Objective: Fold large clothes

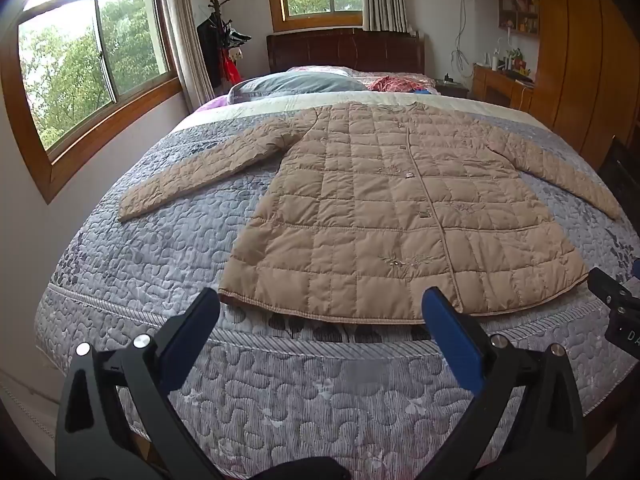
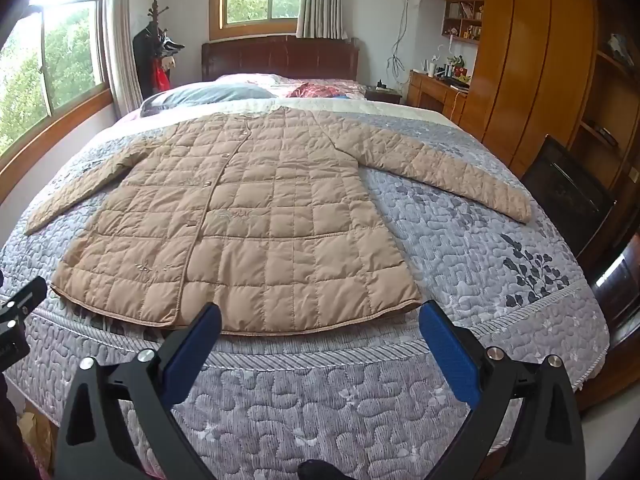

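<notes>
Both tongs, left gripper (image 1: 320, 320) and right gripper (image 2: 320, 320), gape wide and empty near the tan quilted puffer coat (image 1: 400, 208), soft, light, slippery-looking, likely best pinched at its sleeve cuffs left and right.

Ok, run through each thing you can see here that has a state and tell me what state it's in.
Quilted coat: spread flat on the bed, front up, buttoned, unfolded.
Coat sleeves: both stretched outward.
Left gripper: open, holding nothing, short of the hem.
Right gripper: open, holding nothing.
Bedspread: laid smooth.
</notes>
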